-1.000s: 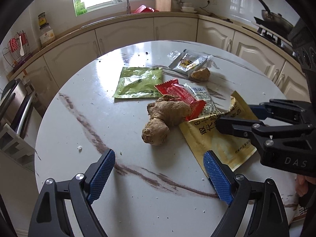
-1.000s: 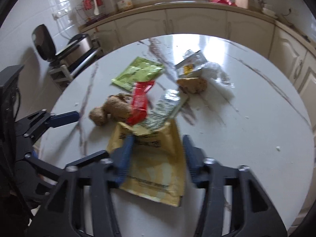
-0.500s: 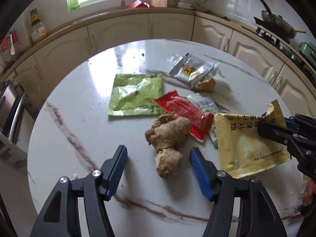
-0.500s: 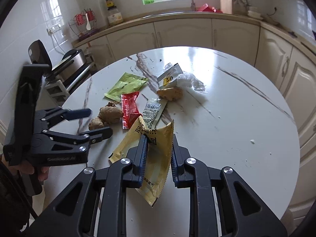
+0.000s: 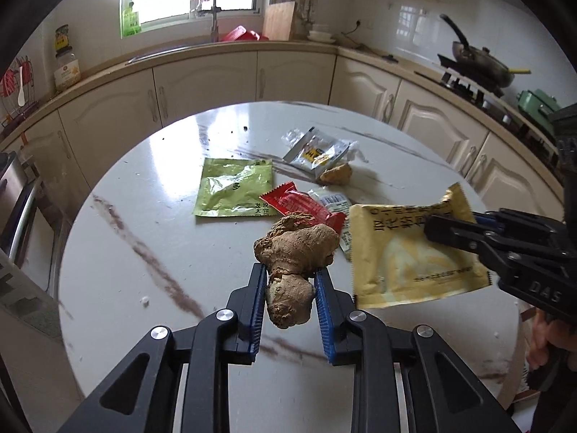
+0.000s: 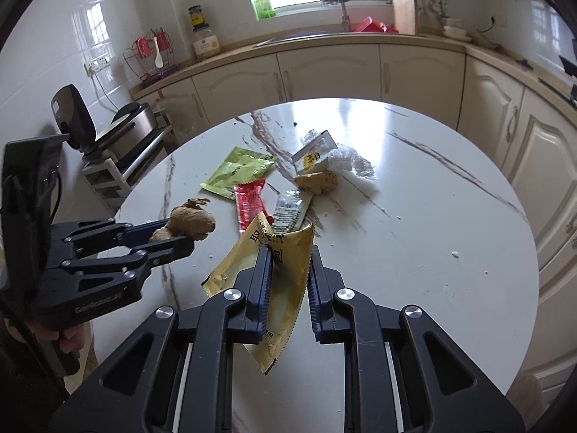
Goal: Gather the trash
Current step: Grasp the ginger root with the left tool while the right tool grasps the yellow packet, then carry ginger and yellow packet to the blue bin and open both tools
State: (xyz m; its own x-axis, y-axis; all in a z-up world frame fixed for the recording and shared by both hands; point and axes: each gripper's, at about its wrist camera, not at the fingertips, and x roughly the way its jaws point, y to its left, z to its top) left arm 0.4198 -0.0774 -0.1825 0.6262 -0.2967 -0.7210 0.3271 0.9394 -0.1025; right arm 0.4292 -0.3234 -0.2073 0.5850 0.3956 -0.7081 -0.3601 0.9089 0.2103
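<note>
From the left wrist camera, the left gripper has its blue fingers clenched on a knobbly piece of ginger, which hangs between them, lifted clear of the round white surface. Off to the right, the right gripper pinches the top edge of a yellow packet, held up in the air. Behind the ginger lie a red wrapper, a green packet, a small white sachet, a clear wrapper and, just beside it, a smaller chunk of ginger.

From the right wrist camera, the right gripper has its fingers closed on the yellow packet, which is creased between them, its lower corner dangling. At left, the left gripper holds the ginger above the surface. The red wrapper, green packet, white sachet, clear wrapper and small ginger chunk rest in a loose cluster near the middle.
</note>
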